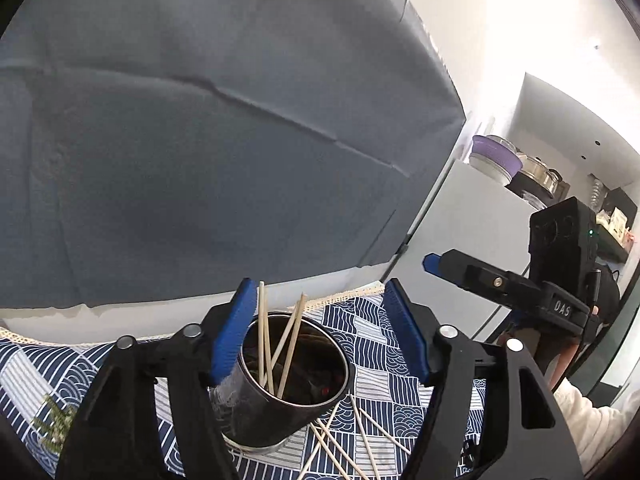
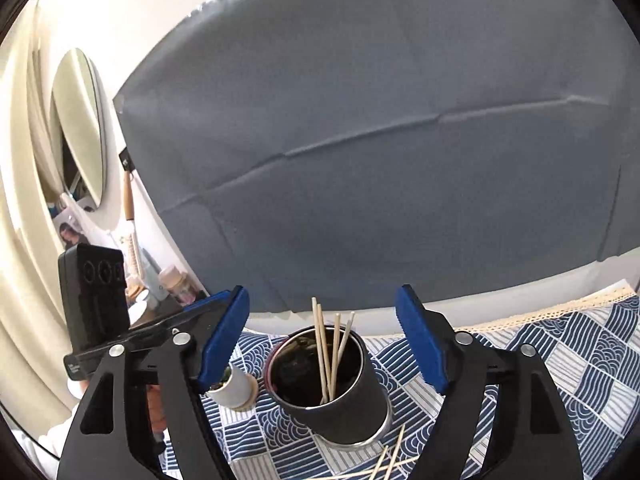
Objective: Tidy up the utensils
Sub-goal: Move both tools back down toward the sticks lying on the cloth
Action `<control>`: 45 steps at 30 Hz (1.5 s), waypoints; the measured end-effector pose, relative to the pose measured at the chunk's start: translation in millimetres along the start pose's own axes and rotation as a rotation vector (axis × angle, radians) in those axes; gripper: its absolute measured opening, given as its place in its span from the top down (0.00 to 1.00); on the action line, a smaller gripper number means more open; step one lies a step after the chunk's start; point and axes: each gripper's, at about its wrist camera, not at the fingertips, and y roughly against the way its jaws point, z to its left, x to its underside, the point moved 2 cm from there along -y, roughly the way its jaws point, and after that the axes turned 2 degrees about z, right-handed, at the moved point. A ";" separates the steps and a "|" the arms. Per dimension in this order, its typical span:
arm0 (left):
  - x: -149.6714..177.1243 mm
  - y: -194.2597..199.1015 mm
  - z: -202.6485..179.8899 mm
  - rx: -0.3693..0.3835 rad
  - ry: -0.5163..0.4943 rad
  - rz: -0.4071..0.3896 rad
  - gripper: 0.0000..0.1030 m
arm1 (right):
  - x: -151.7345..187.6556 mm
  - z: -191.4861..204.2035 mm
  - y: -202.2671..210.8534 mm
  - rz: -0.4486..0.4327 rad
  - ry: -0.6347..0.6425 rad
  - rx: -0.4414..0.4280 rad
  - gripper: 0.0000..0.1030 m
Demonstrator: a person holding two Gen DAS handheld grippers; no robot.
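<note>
A grey backdrop sheet (image 1: 224,140) is seen behind the dark metal cup (image 2: 332,384), which is stood on the blue-and-white patterned cloth (image 2: 568,364). Four wooden sticks (image 2: 326,352) are held upright inside the cup, and more loose sticks (image 1: 344,440) are scattered on the cloth just in front of it. A small white pot (image 2: 236,390) is set beside the cup. The left gripper (image 1: 320,336) and right gripper (image 2: 322,344) are both spread wide, with nothing gripped.
</note>
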 end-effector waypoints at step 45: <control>111.1 16.4 -113.0 -0.168 -0.029 0.232 0.06 | 6.6 -52.2 196.1 -0.092 0.086 0.140 0.13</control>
